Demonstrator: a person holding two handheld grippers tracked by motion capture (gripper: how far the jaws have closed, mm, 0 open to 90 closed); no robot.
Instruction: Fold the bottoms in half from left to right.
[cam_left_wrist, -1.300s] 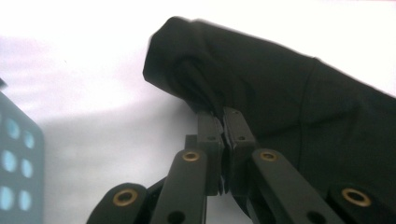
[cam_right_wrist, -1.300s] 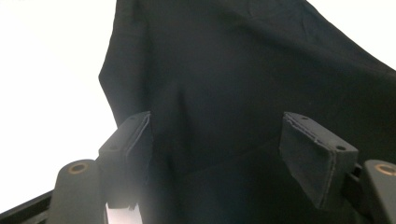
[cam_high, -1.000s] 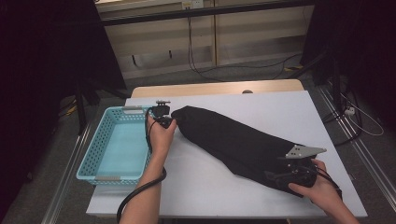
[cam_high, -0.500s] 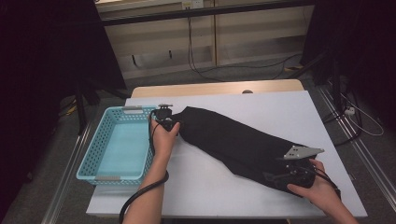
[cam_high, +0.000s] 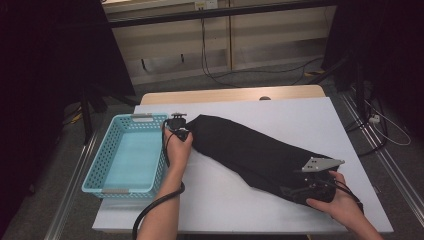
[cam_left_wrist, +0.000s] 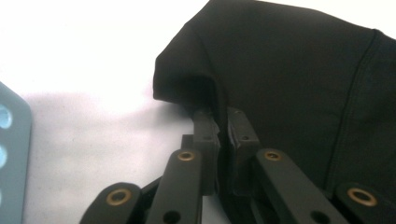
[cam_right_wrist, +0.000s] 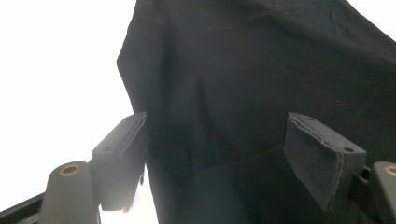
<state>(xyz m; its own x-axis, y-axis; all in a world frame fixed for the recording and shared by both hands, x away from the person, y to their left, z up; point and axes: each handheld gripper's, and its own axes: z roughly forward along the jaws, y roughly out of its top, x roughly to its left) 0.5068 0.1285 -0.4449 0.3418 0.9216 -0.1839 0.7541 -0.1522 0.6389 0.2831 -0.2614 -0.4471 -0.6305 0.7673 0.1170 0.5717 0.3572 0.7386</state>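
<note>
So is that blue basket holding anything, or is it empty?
Empty. The high view looks straight down into the basket and shows only its bare bottom; the black garment lies beside it on the table.

Dim room edges, brightly lit table (cam_high: 300, 115) glaring white in both soft-focused gripper views.

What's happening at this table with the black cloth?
A person holds a gripper in each hand and works on a black garment lying slantwise across a white table. The left gripper is pinched shut on a fold at the end nearest a blue basket. The right gripper sits at the other end, jaws wide over the fabric, not gripping it.
</note>
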